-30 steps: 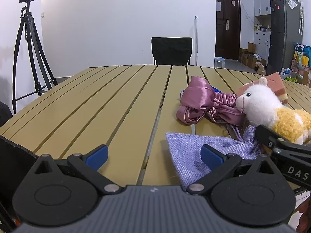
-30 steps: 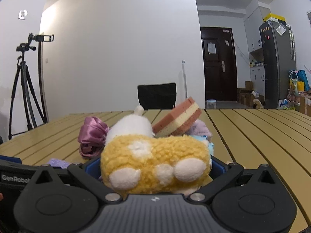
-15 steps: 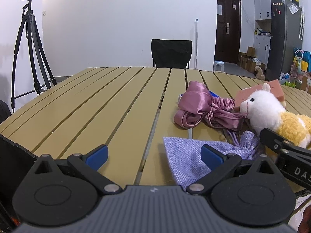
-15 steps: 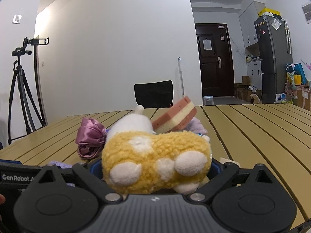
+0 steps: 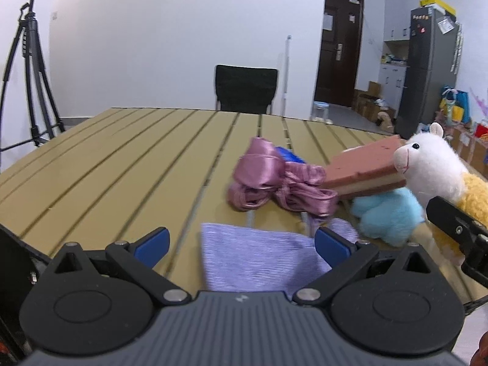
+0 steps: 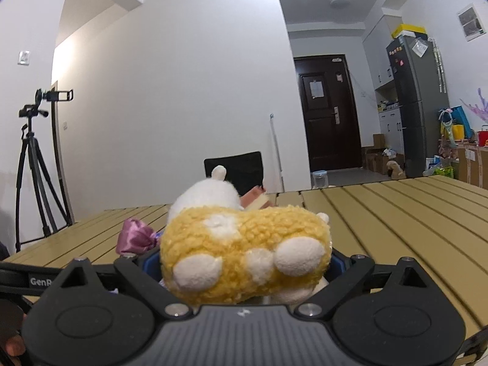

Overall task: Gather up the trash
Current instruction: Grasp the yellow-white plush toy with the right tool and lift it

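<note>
Trash on this table [image 5: 128, 164] seems to mean the heap of soft things at its right side, and by the look of it little has been collected so far. Only one item is in hand: the plush llama [image 6: 244, 253], yellow-bodied with a white head, sits sideways between the right tongs [image 6: 244, 262], whose jaws stand very wide yet have just been closing a little, so they hug its woolly flanks. In the left view its white head rises above the heap at the far right edge, and it looks lifted clear of the table, though I cannot be sure.

The left tongs [image 5: 241, 244] are spread wide with nothing between the blue pads; they hover over the near end of a lilac woven pouch [image 5: 259, 262] that lies flat on the slats.

What is left, as far as I can judge:
- the lilac pouch, nearest of all;
- a pink satin ribbon bundle [image 5: 274, 180] in the middle of the table, with something blue peeping out behind it;
- a brown-and-cream sponge block [image 5: 363, 170], tilted, resting on the heap just left of the llama's head;
- a pale blue fluffy piece [image 5: 387, 213] under that block.

No bin or bag for the trash shows in either view, so where the llama should go I cannot tell.
</note>
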{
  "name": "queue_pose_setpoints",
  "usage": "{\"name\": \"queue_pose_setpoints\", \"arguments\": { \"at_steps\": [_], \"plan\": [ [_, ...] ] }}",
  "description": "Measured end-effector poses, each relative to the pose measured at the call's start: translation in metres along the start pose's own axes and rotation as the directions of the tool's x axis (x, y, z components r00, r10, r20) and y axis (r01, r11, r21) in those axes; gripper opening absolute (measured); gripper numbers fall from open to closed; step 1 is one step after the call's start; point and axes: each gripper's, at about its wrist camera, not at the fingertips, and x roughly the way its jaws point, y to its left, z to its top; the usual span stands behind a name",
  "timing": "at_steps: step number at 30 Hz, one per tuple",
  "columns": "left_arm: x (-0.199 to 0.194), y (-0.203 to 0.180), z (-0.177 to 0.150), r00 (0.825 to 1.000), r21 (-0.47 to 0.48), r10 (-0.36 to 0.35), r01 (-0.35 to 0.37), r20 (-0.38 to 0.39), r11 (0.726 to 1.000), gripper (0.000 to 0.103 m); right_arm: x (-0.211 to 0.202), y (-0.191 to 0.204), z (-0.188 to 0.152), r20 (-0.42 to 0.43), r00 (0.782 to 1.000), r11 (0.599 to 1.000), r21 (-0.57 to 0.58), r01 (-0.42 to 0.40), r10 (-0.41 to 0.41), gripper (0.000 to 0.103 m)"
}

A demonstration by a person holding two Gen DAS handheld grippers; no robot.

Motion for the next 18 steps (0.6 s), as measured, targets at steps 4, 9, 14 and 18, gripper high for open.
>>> {"name": "queue_pose_setpoints", "arguments": {
  "at_steps": [4,9,14,18],
  "plan": [
    [0.002,-0.013,-0.002,0.999,0.001,-0.044,0.044,-0.01,0.999,0.103,-0.01,-0.015,0.003,0.013,1.0,1.0,0.008,0.026,-0.026,0.096],
    [0.01,-0.029,-0.008,0.998,0.028,-0.049,0.049,-0.027,0.998,0.103,-0.021,-0.033,0.005,0.018,0.998,0.998,0.018,0.058,-0.058,0.096],
    [0.019,-0.037,-0.01,0.998,0.028,-0.044,0.045,-0.037,0.999,0.103,-0.032,-0.048,0.006,0.025,0.996,0.996,0.021,0.082,-0.082,0.096],
    [0.021,-0.041,-0.012,0.998,0.033,-0.05,0.051,-0.036,0.998,0.103,-0.04,-0.058,0.007,0.029,0.995,0.995,0.025,0.097,-0.097,0.096]
  ]
}}
